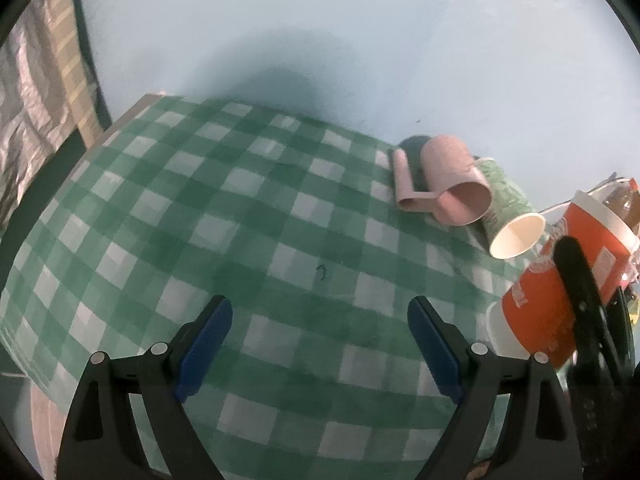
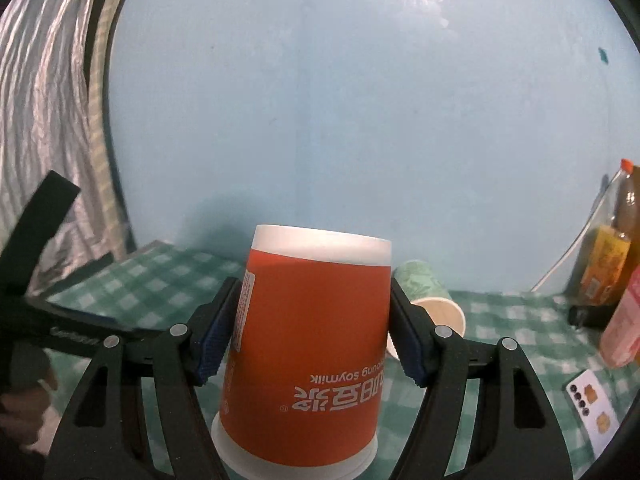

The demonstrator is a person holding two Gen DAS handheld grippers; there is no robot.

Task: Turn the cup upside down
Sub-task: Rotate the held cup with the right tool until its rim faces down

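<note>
An orange paper cup point(image 2: 308, 352) with white print stands upside down, rim downward, between the blue pads of my right gripper point(image 2: 310, 330), which is shut on its sides. It hangs at or just above the green checked tablecloth point(image 2: 508, 320); I cannot tell if it touches. In the left wrist view the same cup point(image 1: 560, 280) shows at the right edge, tilted, with a black finger of the right gripper across it. My left gripper point(image 1: 320, 344) is open and empty over the tablecloth point(image 1: 240, 208), well left of the cup.
A pink mug point(image 1: 452, 184) and a green patterned paper cup point(image 1: 508, 208) lie on their sides at the back of the table near the blue wall. Bottles point(image 2: 616, 256) and a card point(image 2: 592, 404) are at the right. A curtain point(image 2: 44, 120) hangs left.
</note>
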